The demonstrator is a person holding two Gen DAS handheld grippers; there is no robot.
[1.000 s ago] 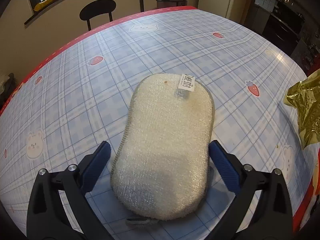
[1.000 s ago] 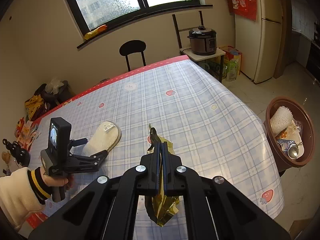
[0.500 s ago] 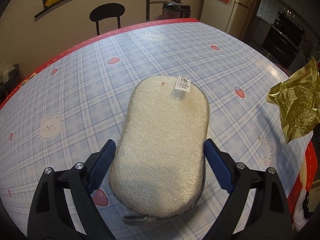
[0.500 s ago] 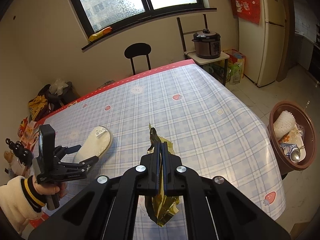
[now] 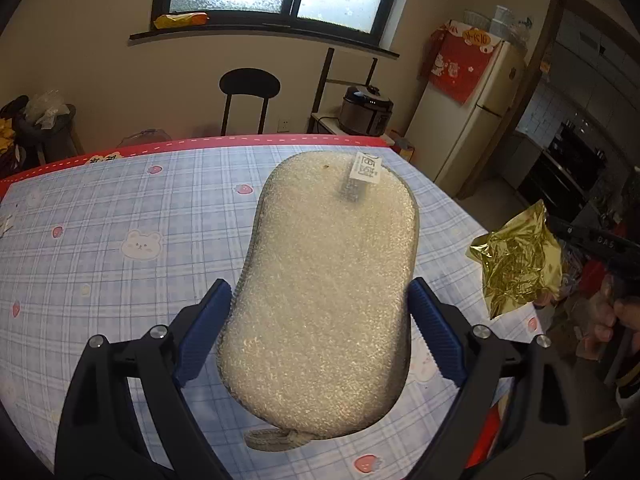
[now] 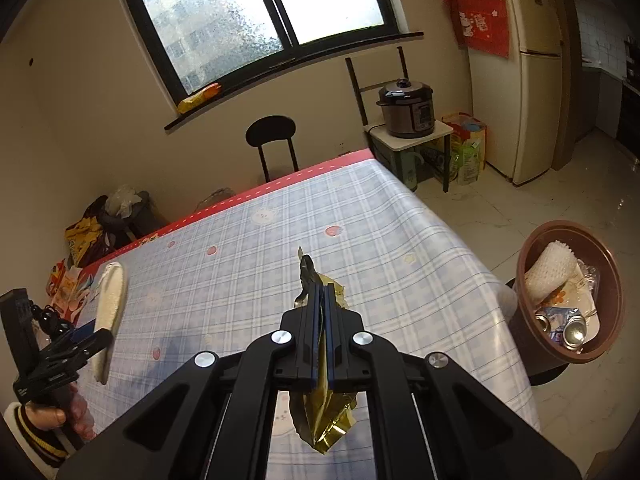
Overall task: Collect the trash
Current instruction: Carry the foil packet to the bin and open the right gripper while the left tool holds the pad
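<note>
My left gripper [image 5: 320,320] is shut on a cream scouring sponge [image 5: 328,280] with a white tag and holds it in the air above the table. The sponge also shows in the right wrist view [image 6: 110,312], tilted up off the cloth in the left gripper [image 6: 86,338]. My right gripper [image 6: 320,304] is shut on a crumpled gold foil wrapper [image 6: 326,420] that hangs below the jaws over the table. The wrapper also shows in the left wrist view [image 5: 520,260]. A brown trash bin [image 6: 568,296] with trash in it stands on the floor right of the table.
The table has a blue checked cloth [image 6: 360,248] with a red edge. A black chair [image 6: 272,140] stands at its far side. A rice cooker [image 6: 408,108] on a small stand and a fridge [image 6: 520,72] are at the right. Bags [image 6: 92,232] lie by the wall at the left.
My left gripper has closed on the sponge and lifted it off the table, tilting upward. My right gripper still holds the gold wrapper and has shifted a little.
</note>
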